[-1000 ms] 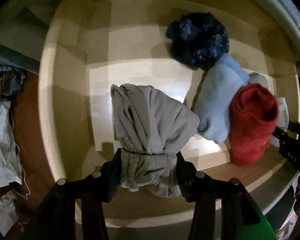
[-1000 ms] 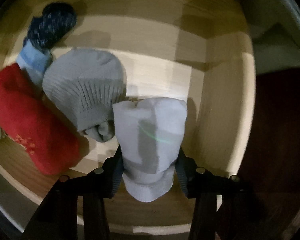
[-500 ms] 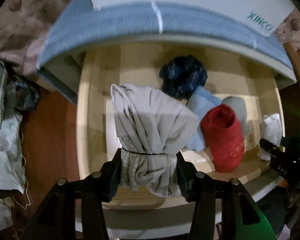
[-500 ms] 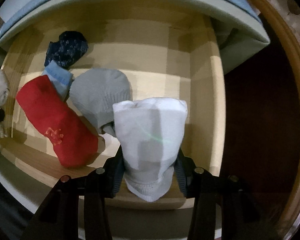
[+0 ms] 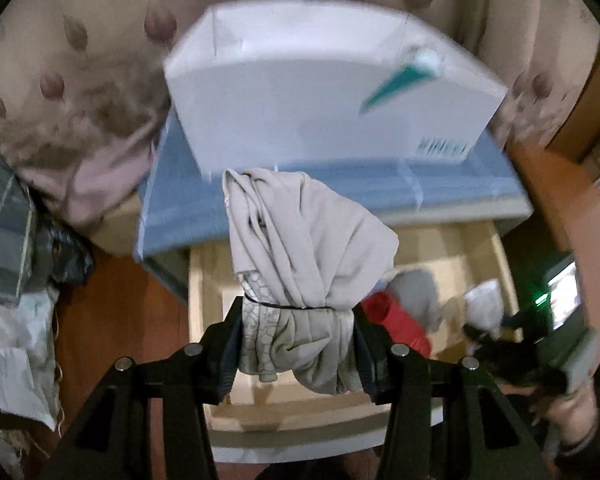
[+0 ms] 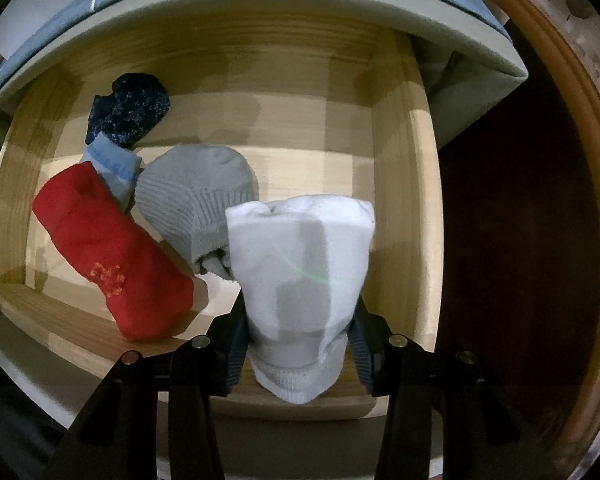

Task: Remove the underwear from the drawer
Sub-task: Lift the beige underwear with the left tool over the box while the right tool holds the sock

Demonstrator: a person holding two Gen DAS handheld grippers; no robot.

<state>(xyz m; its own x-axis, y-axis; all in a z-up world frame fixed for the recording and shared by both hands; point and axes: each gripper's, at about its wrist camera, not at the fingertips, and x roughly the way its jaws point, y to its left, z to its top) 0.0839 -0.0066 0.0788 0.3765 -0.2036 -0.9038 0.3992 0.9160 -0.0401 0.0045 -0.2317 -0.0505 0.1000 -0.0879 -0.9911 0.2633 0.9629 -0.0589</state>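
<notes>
My left gripper [image 5: 298, 340] is shut on a beige rolled underwear bundle [image 5: 304, 264] tied with a thin black band, held well above the open wooden drawer [image 5: 202, 280]. My right gripper [image 6: 298, 332] is shut on a white rolled bundle [image 6: 300, 272], held over the drawer's [image 6: 404, 200] front right part. Inside the drawer lie a red roll [image 6: 108, 248], a grey roll [image 6: 196, 196], a light blue roll [image 6: 112, 164] and a dark navy roll [image 6: 130, 110]. The right gripper with its white bundle also shows in the left wrist view [image 5: 484, 308].
A white box [image 5: 320, 92] sits on the blue-grey cabinet top [image 5: 380, 188] above the drawer, with a patterned curtain [image 5: 80, 80] behind. Crumpled cloth and paper [image 5: 12, 300] lie to the left. A curved wooden rail [image 6: 564, 160] runs at the right.
My left gripper has risen and pulled back with the beige bundle, from inside the drawer to above the cabinet top. My right gripper has lifted the white bundle up and back a little.
</notes>
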